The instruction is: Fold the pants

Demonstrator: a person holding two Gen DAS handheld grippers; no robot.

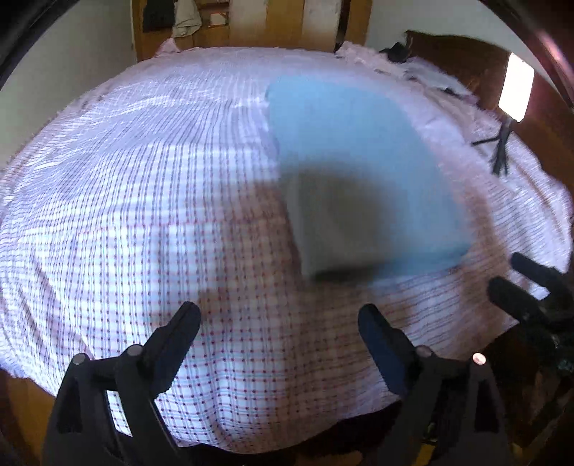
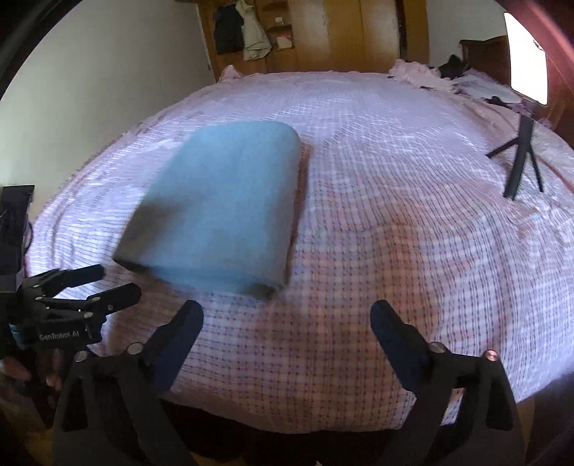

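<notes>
The pants [image 1: 358, 172] lie folded into a light-blue rectangular bundle on the checked bedsheet [image 1: 143, 179]. In the left wrist view my left gripper [image 1: 280, 315] is open and empty, just short of the bundle's near edge. My right gripper [image 1: 506, 272] shows at the right border, also open. In the right wrist view the pants [image 2: 222, 200] sit left of centre, beyond my right gripper [image 2: 287, 315], whose jaws stand wide apart over bare sheet [image 2: 394, 233]. My left gripper [image 2: 118, 279] is at the left, open, near the bundle's near-left corner, held by a hand.
A small black tripod [image 2: 520, 161] with a bright light panel [image 1: 516, 89] stands on the bed's right side. Crumpled cloth and dark items [image 2: 448, 71] lie at the far right corner. A wooden wardrobe [image 2: 323, 32] stands behind the bed. The bed's front edge [image 2: 287, 412] is close below the grippers.
</notes>
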